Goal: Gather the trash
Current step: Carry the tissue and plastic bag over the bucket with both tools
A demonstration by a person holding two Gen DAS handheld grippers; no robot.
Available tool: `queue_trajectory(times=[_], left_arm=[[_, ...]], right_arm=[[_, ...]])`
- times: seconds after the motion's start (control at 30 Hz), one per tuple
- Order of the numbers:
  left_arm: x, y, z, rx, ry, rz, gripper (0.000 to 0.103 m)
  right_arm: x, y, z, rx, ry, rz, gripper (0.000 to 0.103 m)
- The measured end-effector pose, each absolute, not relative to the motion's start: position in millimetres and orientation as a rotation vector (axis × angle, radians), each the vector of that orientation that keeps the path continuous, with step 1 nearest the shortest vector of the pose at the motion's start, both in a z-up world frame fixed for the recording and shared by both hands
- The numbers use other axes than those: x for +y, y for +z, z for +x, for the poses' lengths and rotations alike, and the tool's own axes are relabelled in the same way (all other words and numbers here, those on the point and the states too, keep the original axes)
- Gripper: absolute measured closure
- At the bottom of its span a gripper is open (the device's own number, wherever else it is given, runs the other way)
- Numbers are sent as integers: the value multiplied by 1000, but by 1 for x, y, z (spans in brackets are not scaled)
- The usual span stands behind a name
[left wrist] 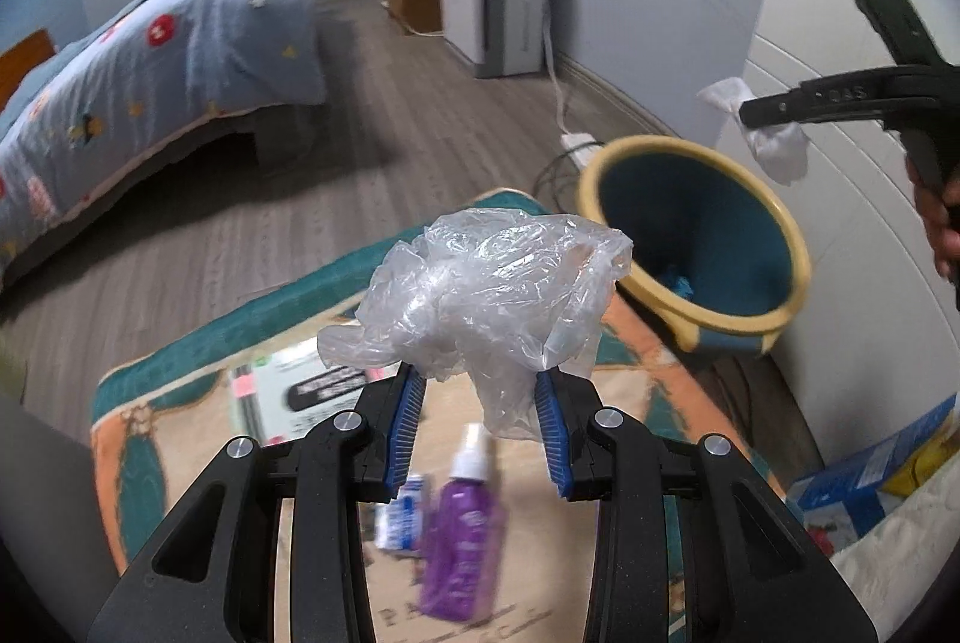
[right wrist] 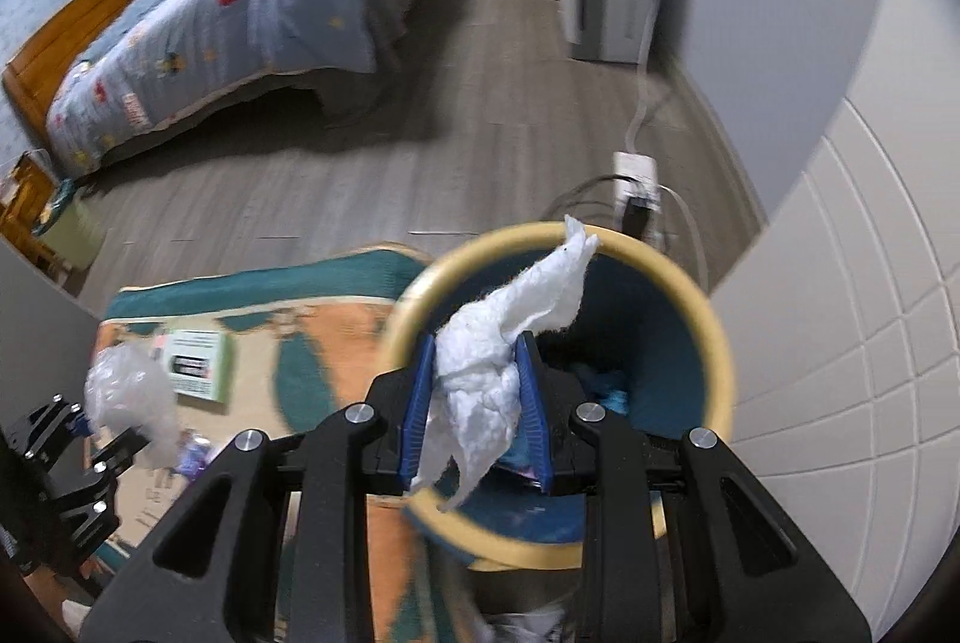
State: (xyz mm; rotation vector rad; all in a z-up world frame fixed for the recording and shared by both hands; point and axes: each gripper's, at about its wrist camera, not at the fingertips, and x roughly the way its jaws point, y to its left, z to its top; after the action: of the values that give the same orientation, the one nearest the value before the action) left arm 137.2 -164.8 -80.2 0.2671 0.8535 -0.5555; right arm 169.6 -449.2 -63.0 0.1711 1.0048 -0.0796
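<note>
**Desk:** Left wrist view first. What is between your fingers?

**Me:** My left gripper (left wrist: pixel 480 403) is narrowed on a crumpled clear plastic bag (left wrist: pixel 480 295); the blue pads (left wrist: pixel 407 421) pinch its lower folds and the bulk balloons above my fingertips. Below my fingers, on a teal-and-orange mat (left wrist: pixel 648 373), lie a purple spray bottle (left wrist: pixel 459 529) and a small white-and-blue tube (left wrist: pixel 403 517) just beside it; a green-edged paper packet (left wrist: pixel 282 397) sits to my left. Ahead and to my right, the blue waste bin (left wrist: pixel 696 235) with its cream rim stands just off the mat's corner, something blue lying at its bottom. Further right, my right gripper (left wrist: pixel 756 114) hangs above the bin, white tissue (left wrist: pixel 774 150) bunched at its tip.

**Desk:** And the right wrist view?

**Me:** My right gripper (right wrist: pixel 477 403) is closed partway on that white tissue (right wrist: pixel 486 391); the pads squeeze its middle, one tail pokes up past my fingertips, another dangles under them. The waste bin (right wrist: pixel 720 361) lies directly beyond and beneath my fingers, its mouth facing me. Far to my left, my left gripper (right wrist: pixel 96 433) carries the plastic bag (right wrist: pixel 129 397) above the mat (right wrist: pixel 336 331), near the paper packet (right wrist: pixel 198 361).
</note>
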Motion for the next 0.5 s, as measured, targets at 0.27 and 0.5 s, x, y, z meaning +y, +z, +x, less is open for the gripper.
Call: queue_trajectory(times=[0.27,0.5], left_arm=[[-223,-87,121,856,-679,297,66],[-290,-97,114,883,-785,292,66]], right_arm=[[-488,-117,170,1109,-146,298,76],[-492,-131,171,1127,-124,365,76]])
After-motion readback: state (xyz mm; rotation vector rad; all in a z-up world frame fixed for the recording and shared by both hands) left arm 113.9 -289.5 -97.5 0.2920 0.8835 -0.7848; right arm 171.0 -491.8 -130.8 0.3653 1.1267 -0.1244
